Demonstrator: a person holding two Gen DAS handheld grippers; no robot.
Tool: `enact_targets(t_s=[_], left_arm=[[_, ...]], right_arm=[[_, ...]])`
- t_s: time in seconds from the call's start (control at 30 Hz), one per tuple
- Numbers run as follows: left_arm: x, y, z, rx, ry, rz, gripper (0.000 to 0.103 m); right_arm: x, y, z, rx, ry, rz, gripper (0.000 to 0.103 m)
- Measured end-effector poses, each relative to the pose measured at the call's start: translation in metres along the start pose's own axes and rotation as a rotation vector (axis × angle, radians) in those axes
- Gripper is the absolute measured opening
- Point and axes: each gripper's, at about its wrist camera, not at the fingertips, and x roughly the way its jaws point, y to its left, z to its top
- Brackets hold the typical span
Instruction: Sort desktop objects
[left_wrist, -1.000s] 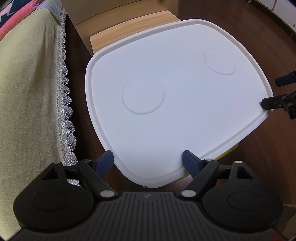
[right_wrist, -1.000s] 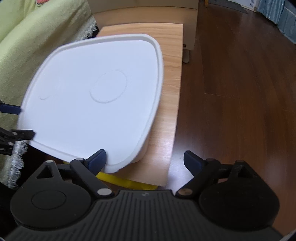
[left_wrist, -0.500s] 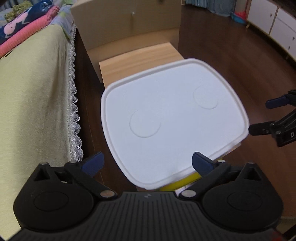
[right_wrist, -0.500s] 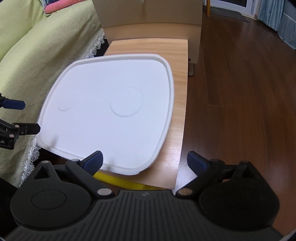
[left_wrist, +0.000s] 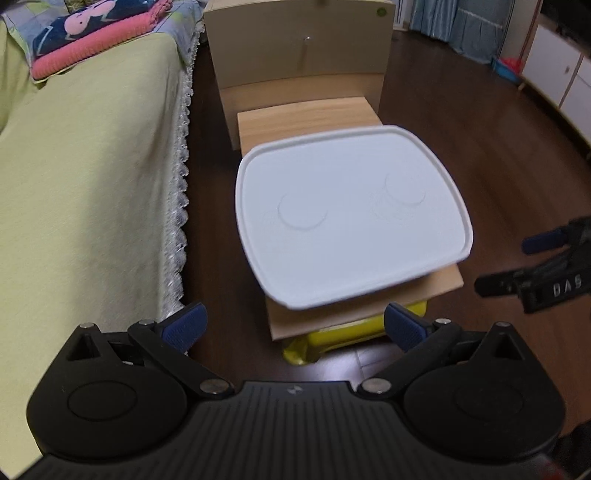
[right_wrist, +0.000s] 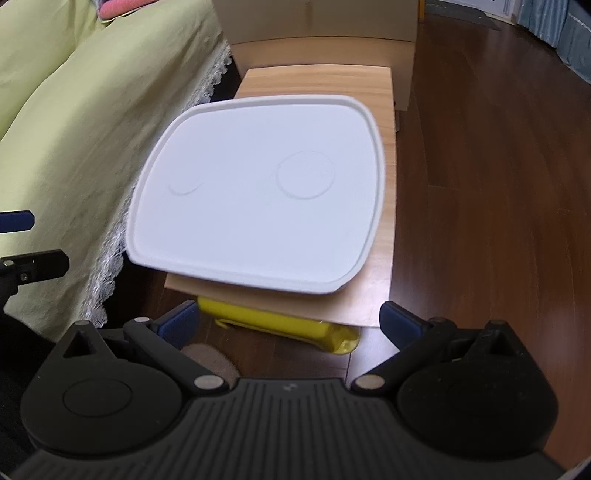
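Backed up and away from the white rounded-rectangle plastic lid (left_wrist: 351, 218) since 1 second ago, when the left gripper (left_wrist: 293, 325) had the lid's near edge between its blue pads; now clear of it. Same for the right gripper (right_wrist: 288, 321): jaws opening to full spread, nothing between them. Left jaws wide apart, empty.

Lid resting flat on the light wooden side table (left_wrist: 303, 110), covering most of the top and overhanging the near-left corner. Placed there, probably, to close off a container underneath; nothing of that container visible, so uncertain. 2 shallow round dimples on the lid face up.

Yellow plastic stool (left_wrist: 351, 334) poking out under the table's near end. Green bedspread with lace trim (left_wrist: 92, 203) just beside the table on the left.

Judgement: release complete, both tools withdrawing to free the surface.
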Motion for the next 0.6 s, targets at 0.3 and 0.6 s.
enact_targets(t_s=[0.3, 0.6], left_arm=[[-0.011, -0.004, -0.015, -0.038, -0.007, 0.011, 0.103], [-0.004, -0.002, -0.015, -0.084, 0.005, 0.029, 0.103]], right_arm=[[-0.005, 0.016, -0.015, 0.029, 0.028, -0.015, 0.102], [-0.010, 0.024, -0.021, 0.032, 0.009, -0.026, 0.102]])
